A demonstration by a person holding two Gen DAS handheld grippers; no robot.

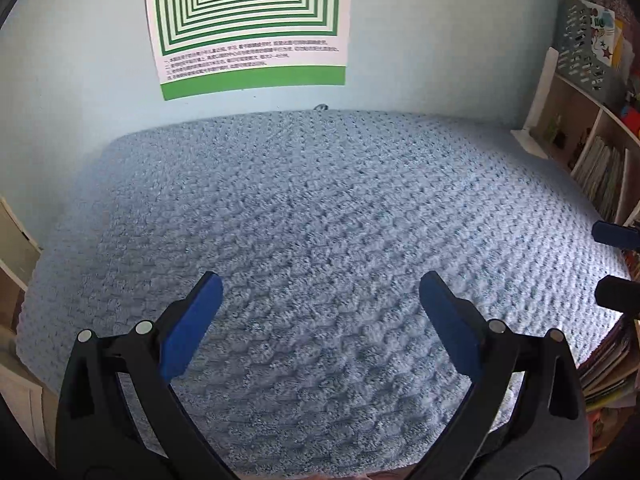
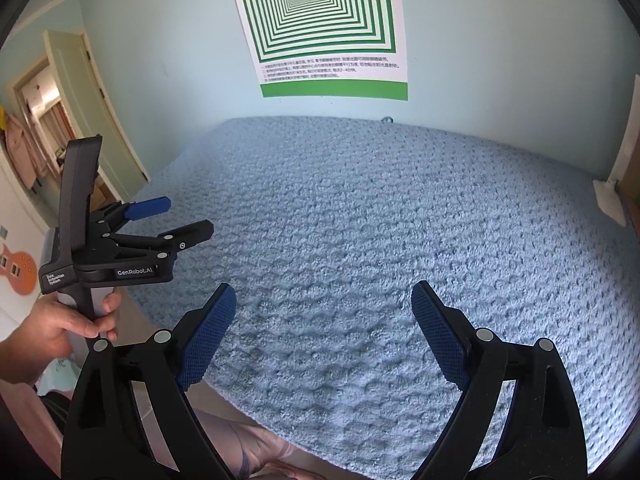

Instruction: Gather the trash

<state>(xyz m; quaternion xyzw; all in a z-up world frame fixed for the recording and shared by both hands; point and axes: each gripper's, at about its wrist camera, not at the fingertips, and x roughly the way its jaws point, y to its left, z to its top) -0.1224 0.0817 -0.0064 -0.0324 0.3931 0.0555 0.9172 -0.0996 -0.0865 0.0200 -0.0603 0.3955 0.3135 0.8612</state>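
Above the near edge of the blue bed (image 1: 320, 208), left gripper (image 1: 320, 292) and right gripper (image 2: 324, 300) hover level, fingers spread wide, holding nothing.

left gripper (image 2: 188, 220) body: white "GenRobot.AI" on its black side | same gripper, label by the handle: "Data Acquisition System" in small white print | poster (image 2: 324, 28) of nested green squares on the wall: lines of small Chinese print beneath the pattern, too blurred to read
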